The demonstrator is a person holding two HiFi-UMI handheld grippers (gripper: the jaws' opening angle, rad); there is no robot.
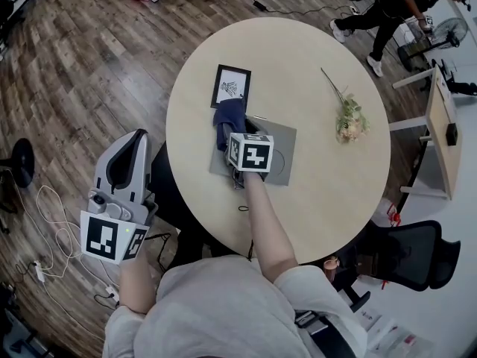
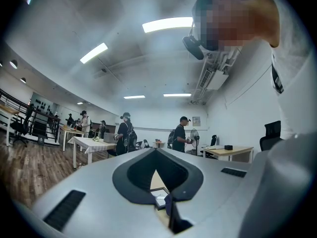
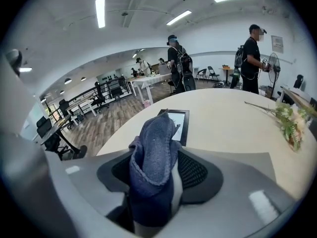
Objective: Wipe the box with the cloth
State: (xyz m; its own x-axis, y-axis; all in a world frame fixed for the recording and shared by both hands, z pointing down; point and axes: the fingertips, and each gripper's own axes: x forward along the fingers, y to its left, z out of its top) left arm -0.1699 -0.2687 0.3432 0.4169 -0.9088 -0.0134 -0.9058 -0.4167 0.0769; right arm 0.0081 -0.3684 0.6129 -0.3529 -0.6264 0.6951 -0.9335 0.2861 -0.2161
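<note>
- The right gripper (image 1: 234, 139) has its jaws spread wide. A bunched blue cloth (image 3: 154, 167) stands upright between them, loose rather than squeezed.
- That gripper tilts down over a flat grey box (image 1: 283, 146), which lies on the near-left part of the round desk (image 1: 313, 200). The cloth spills from the jaws onto the far-left corner of the box.
- Just beyond the box and cloth, a black-framed picture (image 1: 231, 86) lies flat on the desk, its near edge at the cloth.
- The left gripper (image 1: 134, 142) has its jaws drawn together with nothing between them. It is held level, off the desk's near-left edge and above the wooden floor (image 1: 74, 73).
- A sprig of dried flowers (image 1: 349, 121) lies on the right side of the desk, well apart from the box.
- A black office chair (image 1: 406, 256) stands at the desk's near-right edge.
- Across the room, several people stand among other desks.
</note>
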